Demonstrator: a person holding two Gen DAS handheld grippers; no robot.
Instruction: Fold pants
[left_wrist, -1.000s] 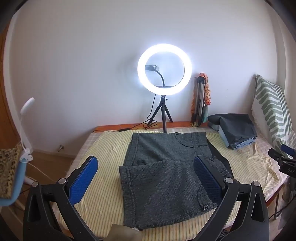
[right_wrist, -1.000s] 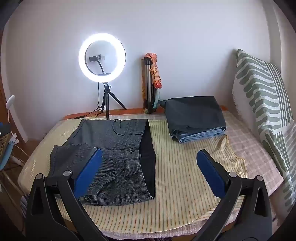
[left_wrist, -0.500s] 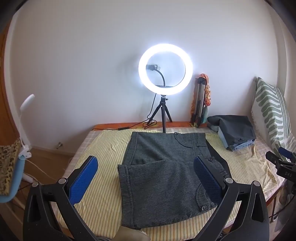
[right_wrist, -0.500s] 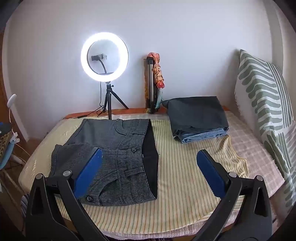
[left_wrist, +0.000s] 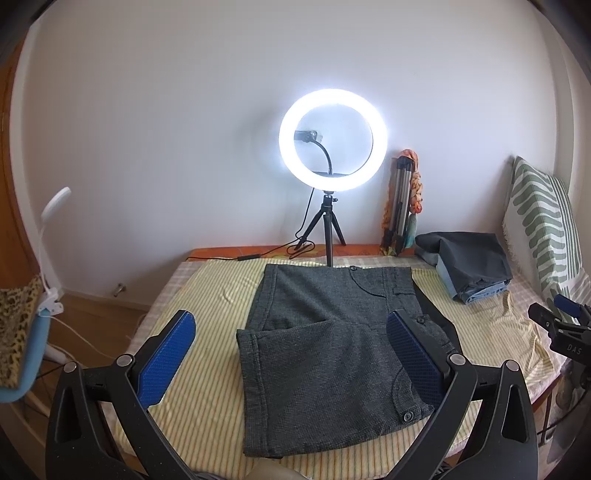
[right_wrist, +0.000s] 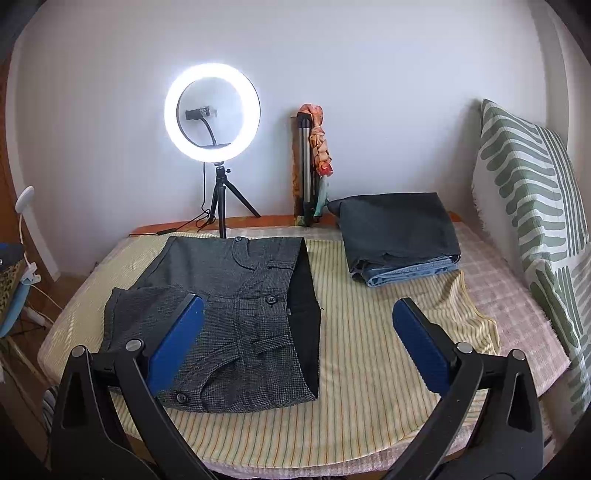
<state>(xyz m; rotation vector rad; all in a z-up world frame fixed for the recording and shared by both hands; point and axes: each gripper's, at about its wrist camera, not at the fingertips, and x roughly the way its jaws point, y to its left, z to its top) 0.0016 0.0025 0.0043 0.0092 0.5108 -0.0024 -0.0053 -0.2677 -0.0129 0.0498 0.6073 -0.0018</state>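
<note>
Dark grey checked pants (left_wrist: 332, 343) lie folded on the yellow striped cloth (left_wrist: 207, 295), legs folded up over the seat, waistband to the right. They also show in the right wrist view (right_wrist: 236, 317). My left gripper (left_wrist: 291, 332) is open and empty, held back above the pants near the table's front edge. My right gripper (right_wrist: 299, 317) is open and empty, above the cloth to the right of the pants. Its tip (left_wrist: 561, 321) shows at the right edge of the left wrist view.
A stack of folded dark pants and jeans (right_wrist: 399, 236) lies at the back right. A lit ring light on a tripod (right_wrist: 212, 114) stands at the back. A folded tripod with a scarf (right_wrist: 314, 162) leans on the wall. A green striped pillow (right_wrist: 535, 206) stands at the right.
Both grippers have pulled back and risen slightly, so the table looks lower and farther. The pants have not moved.
</note>
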